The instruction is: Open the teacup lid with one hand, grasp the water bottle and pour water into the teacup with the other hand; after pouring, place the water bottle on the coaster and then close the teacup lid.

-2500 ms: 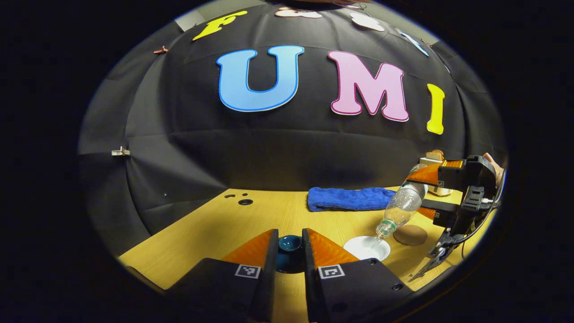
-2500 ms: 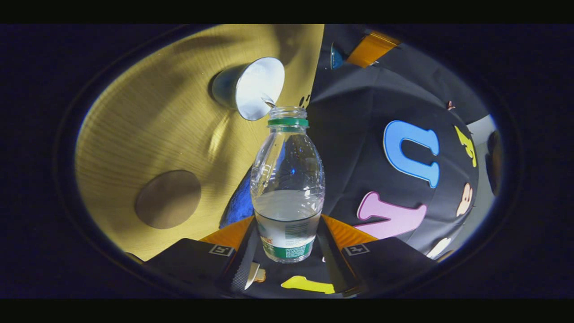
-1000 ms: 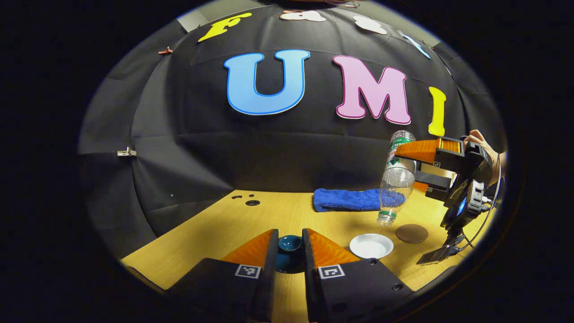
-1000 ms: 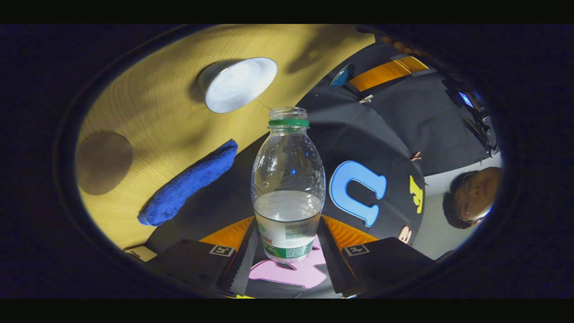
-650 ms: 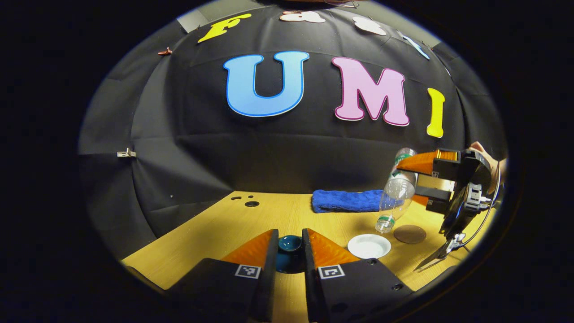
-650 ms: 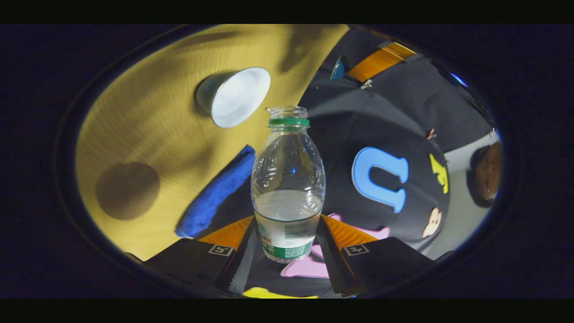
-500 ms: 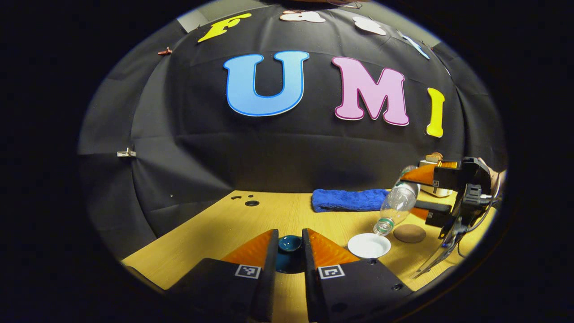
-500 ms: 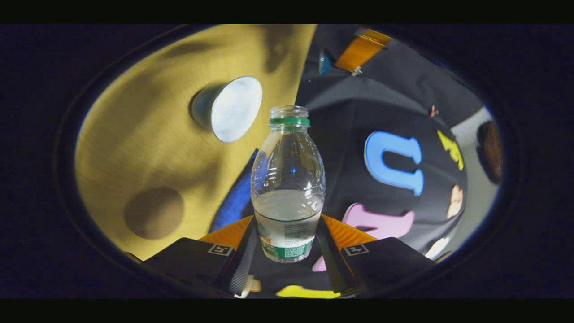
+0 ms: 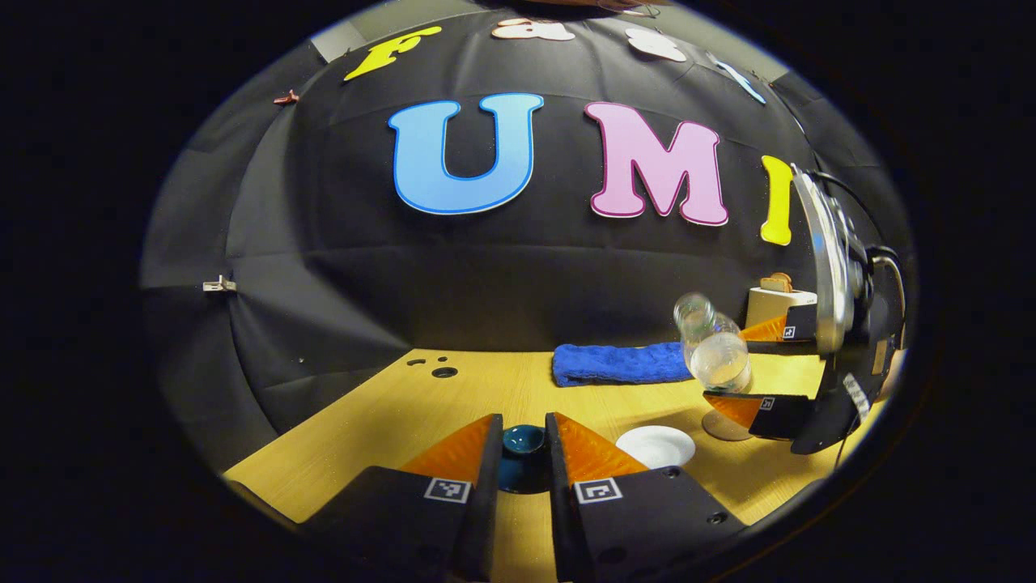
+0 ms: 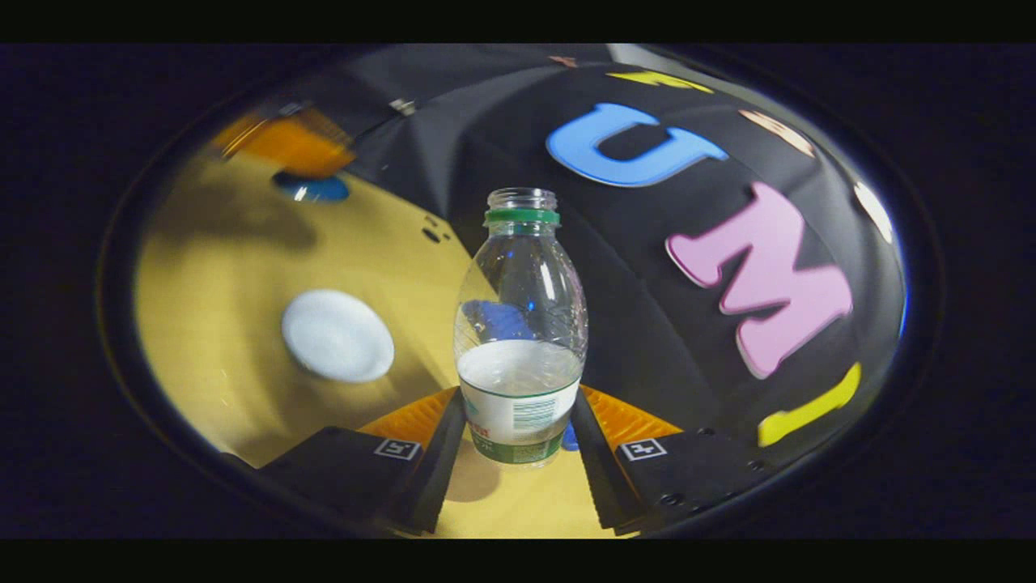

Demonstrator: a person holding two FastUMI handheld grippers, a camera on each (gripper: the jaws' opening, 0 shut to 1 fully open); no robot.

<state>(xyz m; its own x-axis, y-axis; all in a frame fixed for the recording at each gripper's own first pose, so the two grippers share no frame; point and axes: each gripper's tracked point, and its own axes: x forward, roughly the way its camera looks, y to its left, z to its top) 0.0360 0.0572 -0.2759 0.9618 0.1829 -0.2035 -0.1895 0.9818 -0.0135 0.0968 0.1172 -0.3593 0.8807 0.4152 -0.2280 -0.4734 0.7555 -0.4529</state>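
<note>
Right gripper [image 10: 518, 453], clamped on the bottle [image 10: 520, 324], has swung it upright from its pour over the cup [image 10: 337, 335] at 9 o'clock, so the coaster [image 9: 723, 425] is likely next; left gripper [image 9: 523, 453] still pinches the lid [image 9: 522, 441].

The left hand-held gripper [image 9: 524, 429] has two wedge-shaped fingers on black blocks [image 9: 647, 518], each with a small square black-and-white marker [image 9: 597, 490]; round screw holes [image 9: 712, 517] dot one block. The right hand-held gripper [image 10: 518, 402] is built alike, its fingers ribbed on the inner faces. In the left gripper view its black body carries a curved silvery plate [image 9: 821, 267] and a looping black cable [image 9: 886, 255].
</note>
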